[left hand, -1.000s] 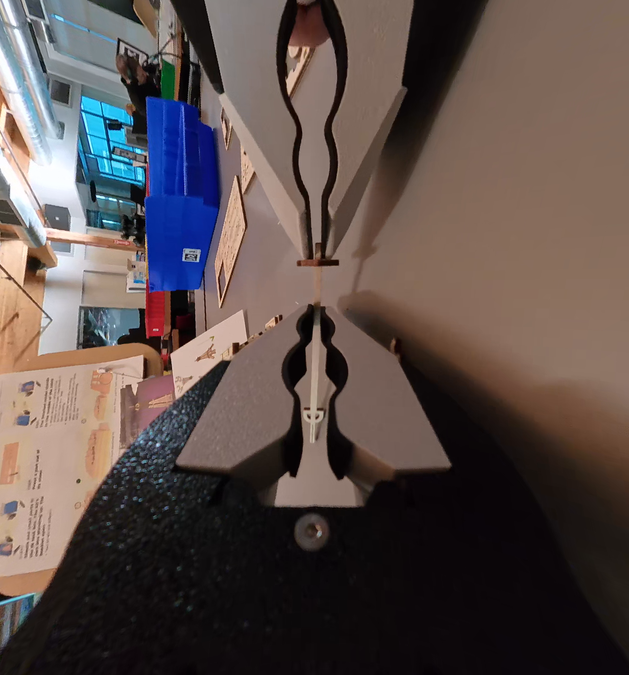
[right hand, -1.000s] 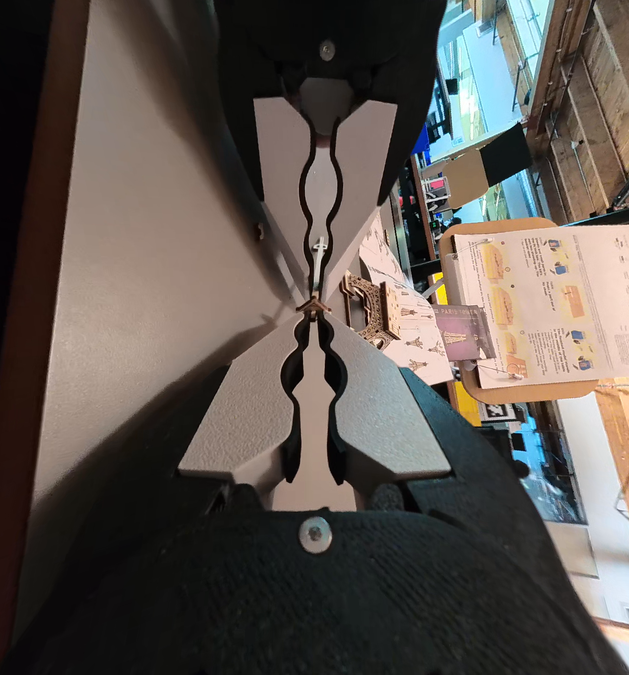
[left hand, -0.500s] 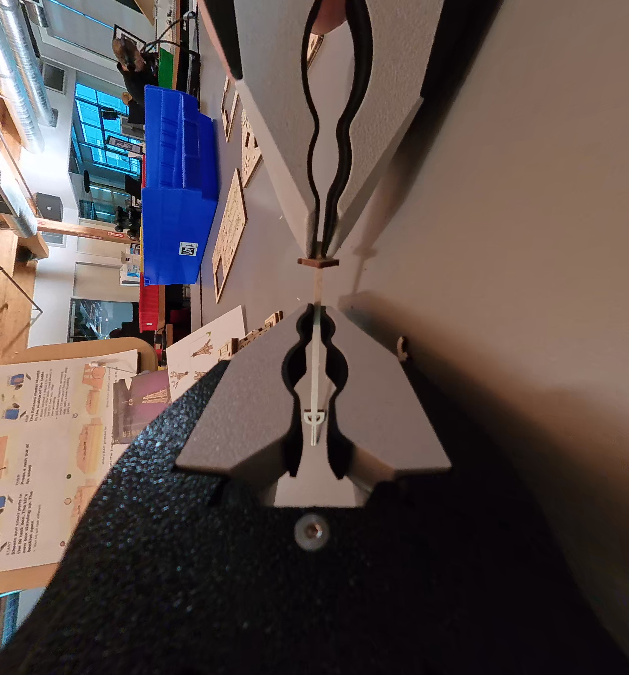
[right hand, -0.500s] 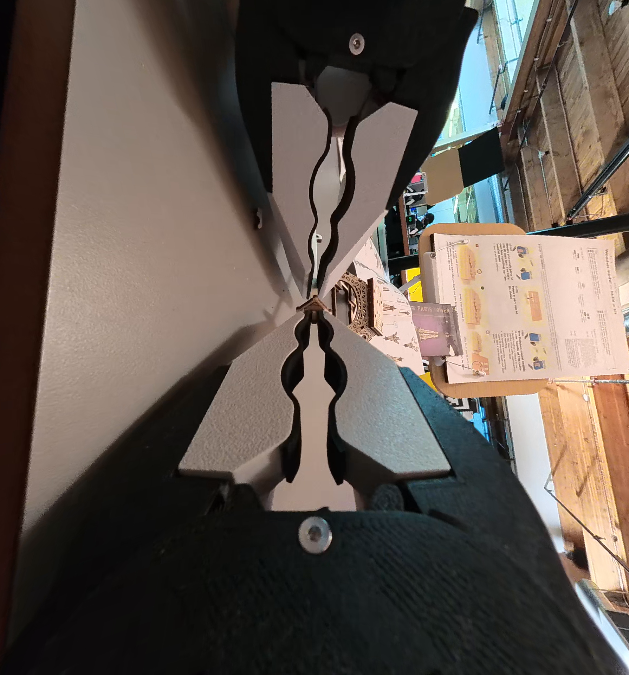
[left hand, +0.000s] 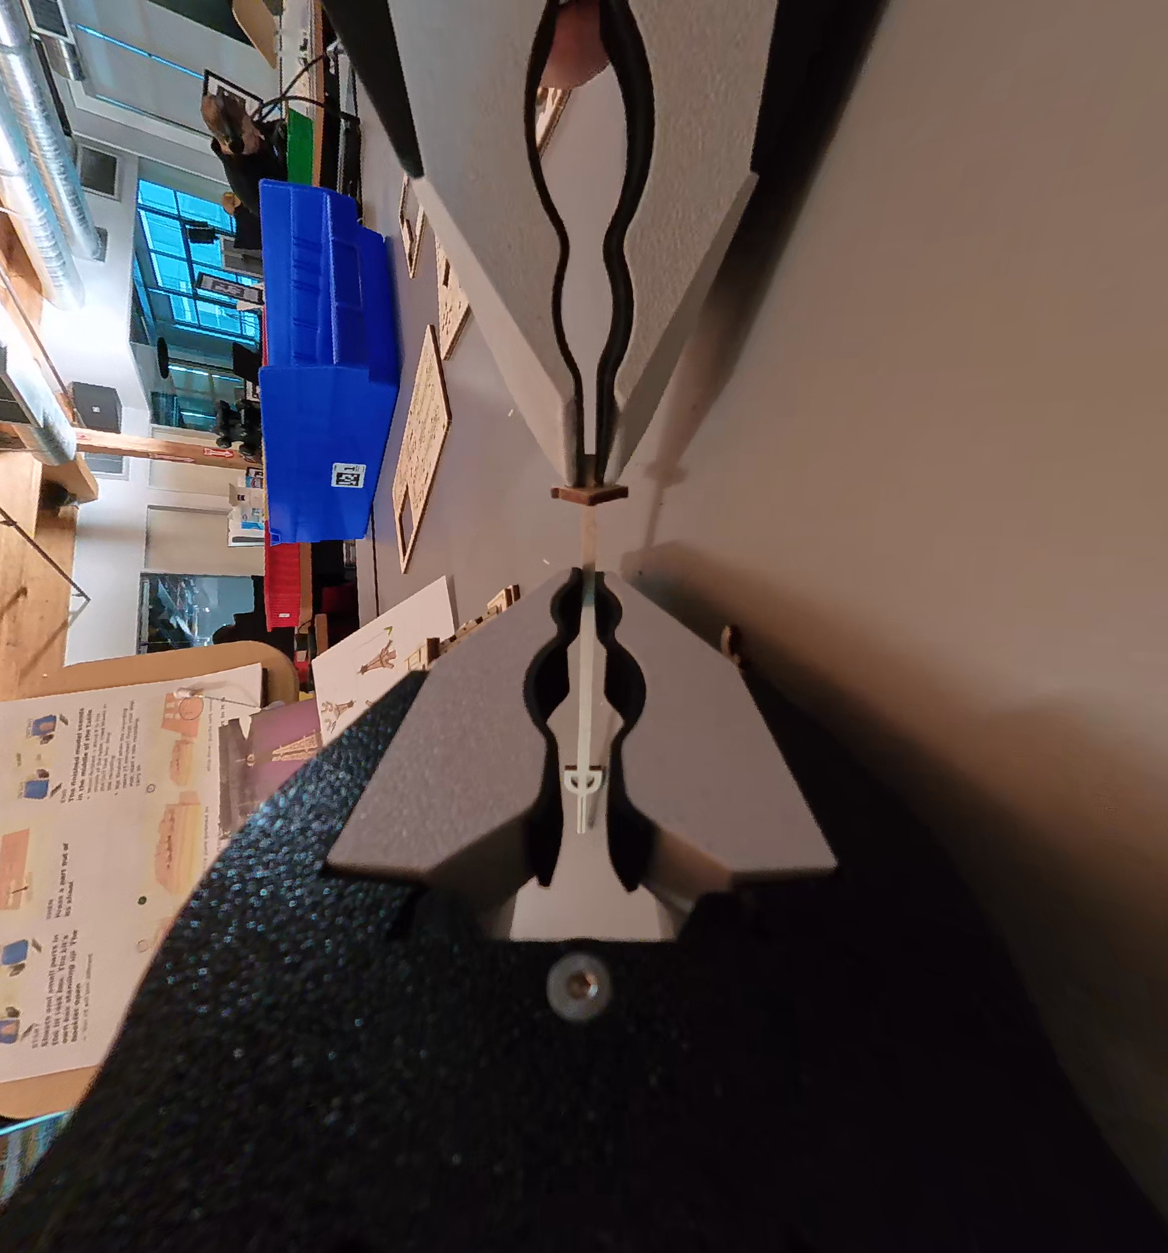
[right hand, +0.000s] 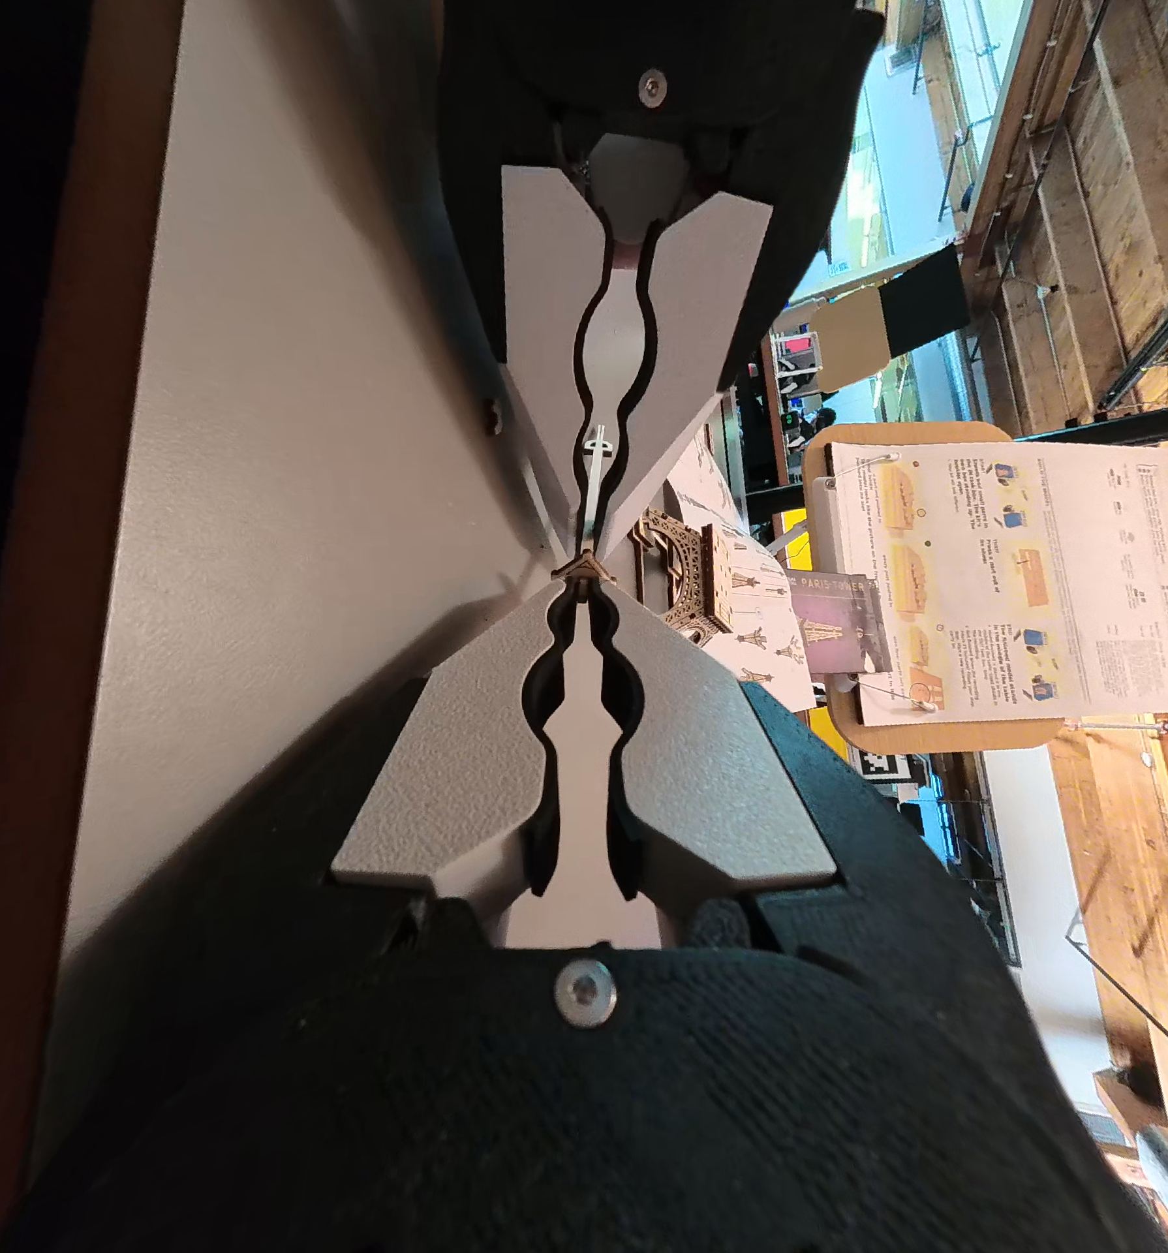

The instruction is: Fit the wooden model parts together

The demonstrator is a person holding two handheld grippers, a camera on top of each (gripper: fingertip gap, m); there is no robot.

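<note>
In the left wrist view my left gripper (left hand: 588, 576) is shut on a thin pale wooden spire (left hand: 587, 685) that sticks out past its tips. My right gripper (left hand: 591, 468) points back at it from above, shut on a small brown square wooden piece (left hand: 589, 493). The spire's end meets the middle of that piece. In the right wrist view my right gripper (right hand: 585, 593) holds the small piece (right hand: 582, 571), and the left gripper (right hand: 591, 542) holds the spire (right hand: 595, 488) tip to tip with it. Both are held above the grey table (left hand: 940, 407).
A partly built wooden tower model (right hand: 683, 583) stands on a printed sheet behind the grippers. Blue bins (left hand: 324, 380), flat wooden part sheets (left hand: 422, 441) and a clipboard with an instruction page (right hand: 1015, 583) are farther off. A small loose wooden bit (left hand: 727, 641) lies on the table. My left and right fingertips are right by each other.
The right gripper tilted sideways half a second ago and is back in line with the left one. The spire and the small piece stay tip to tip. Both grippers remain shut.
</note>
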